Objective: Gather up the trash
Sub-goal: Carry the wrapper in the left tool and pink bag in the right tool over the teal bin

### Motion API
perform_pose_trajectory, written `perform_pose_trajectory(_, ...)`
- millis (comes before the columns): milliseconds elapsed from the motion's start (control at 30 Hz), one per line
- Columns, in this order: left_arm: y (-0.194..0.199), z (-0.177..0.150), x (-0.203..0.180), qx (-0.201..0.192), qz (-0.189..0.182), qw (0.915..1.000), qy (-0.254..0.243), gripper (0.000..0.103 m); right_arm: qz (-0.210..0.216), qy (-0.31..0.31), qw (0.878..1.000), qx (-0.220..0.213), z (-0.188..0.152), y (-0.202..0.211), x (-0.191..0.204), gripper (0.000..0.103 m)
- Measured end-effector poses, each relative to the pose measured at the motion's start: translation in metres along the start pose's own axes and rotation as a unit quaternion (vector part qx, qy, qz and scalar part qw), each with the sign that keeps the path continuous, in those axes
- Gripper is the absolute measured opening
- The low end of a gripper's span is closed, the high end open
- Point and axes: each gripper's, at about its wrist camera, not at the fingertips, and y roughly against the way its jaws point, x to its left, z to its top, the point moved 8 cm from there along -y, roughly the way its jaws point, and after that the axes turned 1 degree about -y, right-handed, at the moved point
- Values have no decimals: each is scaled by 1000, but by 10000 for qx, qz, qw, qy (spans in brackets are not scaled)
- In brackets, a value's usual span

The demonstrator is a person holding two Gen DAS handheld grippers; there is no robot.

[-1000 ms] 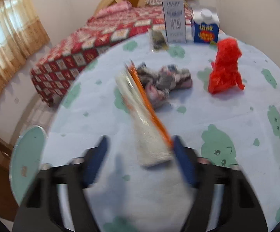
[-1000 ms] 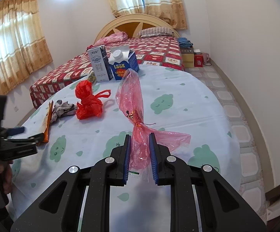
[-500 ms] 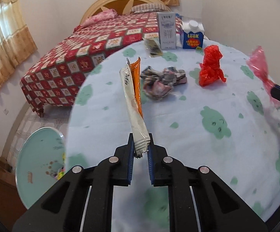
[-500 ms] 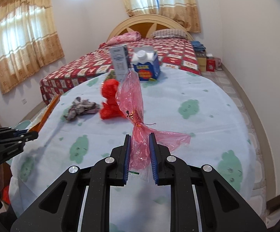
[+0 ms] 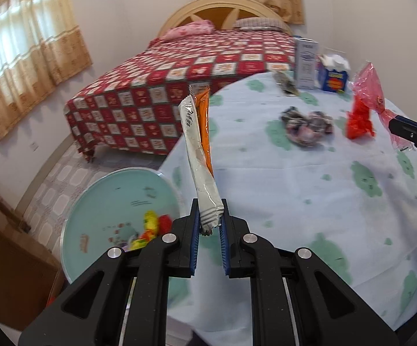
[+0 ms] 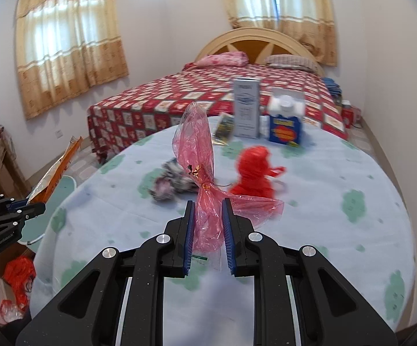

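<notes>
My left gripper point(image 5: 210, 225) is shut on a long white and orange snack wrapper point(image 5: 198, 150) and holds it upright at the table's left edge, just right of a round teal trash bin point(image 5: 116, 190) on the floor. My right gripper point(image 6: 207, 225) is shut on a pink plastic bag point(image 6: 198, 158) and holds it above the table. A crumpled grey wrapper point(image 5: 306, 127), a red plastic bag point(image 5: 360, 118), a small dark packet point(image 5: 286, 83), a grey carton point(image 5: 305, 63) and a blue carton point(image 5: 334, 75) lie on the table.
The round table point(image 5: 309, 190) has a pale blue cloth with green patches. A bed with a red checked cover point(image 5: 197, 77) stands behind it. The bin holds colourful trash point(image 5: 150, 227). A wooden cabinet point(image 5: 3, 271) stands at the left. Red bags point(image 6: 18, 271) lie on the floor.
My left gripper closed on the snack wrapper, lifted it and carried it left to the table's edge by the bin. My right gripper swung left with the pink bag still held.
</notes>
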Motion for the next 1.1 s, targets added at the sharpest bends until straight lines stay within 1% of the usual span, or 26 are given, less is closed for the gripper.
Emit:
perform_pose_trajectory(167,-5,-7,31,65,207,9996,167,13,187,249,9995,11,11,-18,35,19)
perform_pose_trajectory(433,-15,-20,76,155,510,9976,449,13,363,511,9980,94,15,-38,71,19)
perform_pose_trajectory(533,-20,-24,93,209,568,9965,584,13,424,606,9972,140,15,-45,84,19)
perform_pose_trajectory(833,-29,-39,123,323,655,9942,792,13,581,869,9942,267,10,-62,123,19)
perform_pose_trajectory(1100,-32,-48,134,374,669,9934,853,13,640,1030,9921,321,10,-70,142,20)
